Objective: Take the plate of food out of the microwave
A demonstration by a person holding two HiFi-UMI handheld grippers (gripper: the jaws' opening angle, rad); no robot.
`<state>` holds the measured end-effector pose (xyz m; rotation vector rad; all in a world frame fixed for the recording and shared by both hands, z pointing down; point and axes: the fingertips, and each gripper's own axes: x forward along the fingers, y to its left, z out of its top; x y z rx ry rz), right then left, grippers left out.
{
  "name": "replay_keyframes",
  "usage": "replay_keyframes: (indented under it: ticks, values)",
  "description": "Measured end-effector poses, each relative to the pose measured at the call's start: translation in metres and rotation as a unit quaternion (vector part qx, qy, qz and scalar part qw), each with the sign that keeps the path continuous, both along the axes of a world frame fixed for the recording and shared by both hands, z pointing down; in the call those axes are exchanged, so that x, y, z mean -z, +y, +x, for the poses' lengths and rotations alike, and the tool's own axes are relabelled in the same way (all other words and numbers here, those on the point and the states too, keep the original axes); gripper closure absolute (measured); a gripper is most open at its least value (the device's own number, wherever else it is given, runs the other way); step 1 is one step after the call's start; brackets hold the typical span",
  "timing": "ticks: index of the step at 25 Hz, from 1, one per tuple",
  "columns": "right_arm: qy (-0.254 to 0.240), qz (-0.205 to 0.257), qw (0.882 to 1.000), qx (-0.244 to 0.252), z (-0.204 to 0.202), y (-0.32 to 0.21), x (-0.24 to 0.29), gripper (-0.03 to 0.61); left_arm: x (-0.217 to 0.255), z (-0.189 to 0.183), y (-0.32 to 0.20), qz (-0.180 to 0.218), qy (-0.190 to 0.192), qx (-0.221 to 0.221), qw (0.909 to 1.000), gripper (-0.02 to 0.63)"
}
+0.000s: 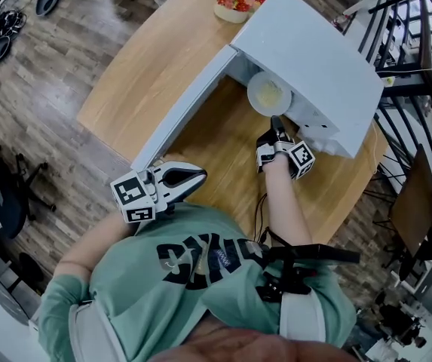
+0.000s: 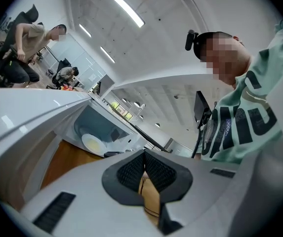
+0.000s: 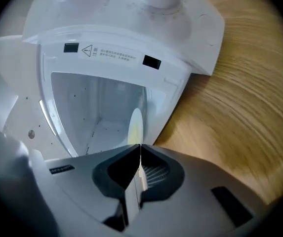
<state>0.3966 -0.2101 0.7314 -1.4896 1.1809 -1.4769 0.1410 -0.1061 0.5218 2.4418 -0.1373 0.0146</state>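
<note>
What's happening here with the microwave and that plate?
A person is working with a tool in each hand at an open microwave on a wooden table. The right tool is shut on the rim of the plate of food, which sits at the microwave's opening. The left tool is shut, empty, near the person's body.

Only a warning-triangle label point(image 3: 104, 52) on the microwave point(image 3: 195, 38) shows, its print too small to read.
</note>
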Motion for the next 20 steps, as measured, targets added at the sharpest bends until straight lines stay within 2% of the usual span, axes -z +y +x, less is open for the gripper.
replay_keyframes:
  ticks: [8,12,20]
  values:
    - [-0.004,0.015,1.0,0.003,0.002,-0.011,0.001,0.561,0.001,0.001,0.006,0.001,-0.004,-0.001,1.0,0.607]
    - [-0.006,0.015,1.0,0.009,0.002,-0.014,-0.004,0.515,0.0,-0.002,0.006,-0.002,-0.004,0.004,1.0,0.607]
    - [-0.001,0.026,1.0,0.005,0.01,-0.032,-0.006,0.499,-0.002,-0.005,0.007,-0.006,-0.005,0.009,0.9999,0.607]
